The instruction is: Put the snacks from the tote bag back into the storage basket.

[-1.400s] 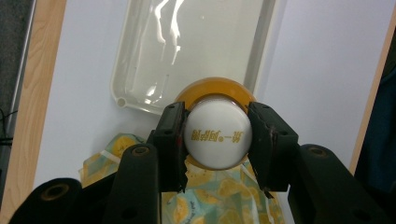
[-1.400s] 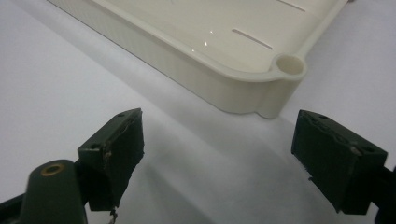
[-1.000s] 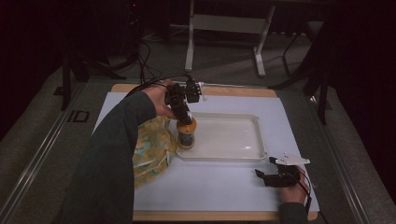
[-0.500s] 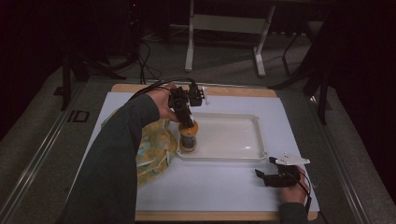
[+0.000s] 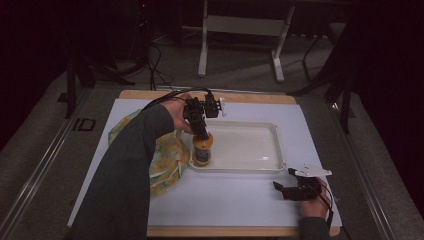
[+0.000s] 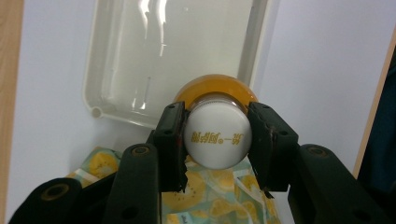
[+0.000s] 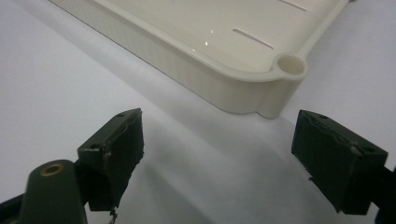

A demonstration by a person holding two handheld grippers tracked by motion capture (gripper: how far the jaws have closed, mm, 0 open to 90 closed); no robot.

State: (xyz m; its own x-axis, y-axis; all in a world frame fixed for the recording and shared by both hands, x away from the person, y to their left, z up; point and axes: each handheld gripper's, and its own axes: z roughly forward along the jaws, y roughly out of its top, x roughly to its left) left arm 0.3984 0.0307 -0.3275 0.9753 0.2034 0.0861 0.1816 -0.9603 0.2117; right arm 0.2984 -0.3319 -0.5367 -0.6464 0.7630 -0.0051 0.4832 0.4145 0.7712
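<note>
A small bottle with an orange body and a white cap stands upright at the left end of the cream tray. My left gripper comes down on it from above, shut on the white cap, with a jaw on each side in the left gripper view. My right gripper rests low on the white mat near the tray's front right corner, wide open with nothing between its jaws.
A yellow and green patterned cloth lies bunched just left of the tray, under my left forearm. The white mat covers a wooden table. Dark floor and a table frame lie beyond.
My left gripper has carried the bottle slightly toward me and down, at the tray's left end. The right gripper has stayed where it was.
</note>
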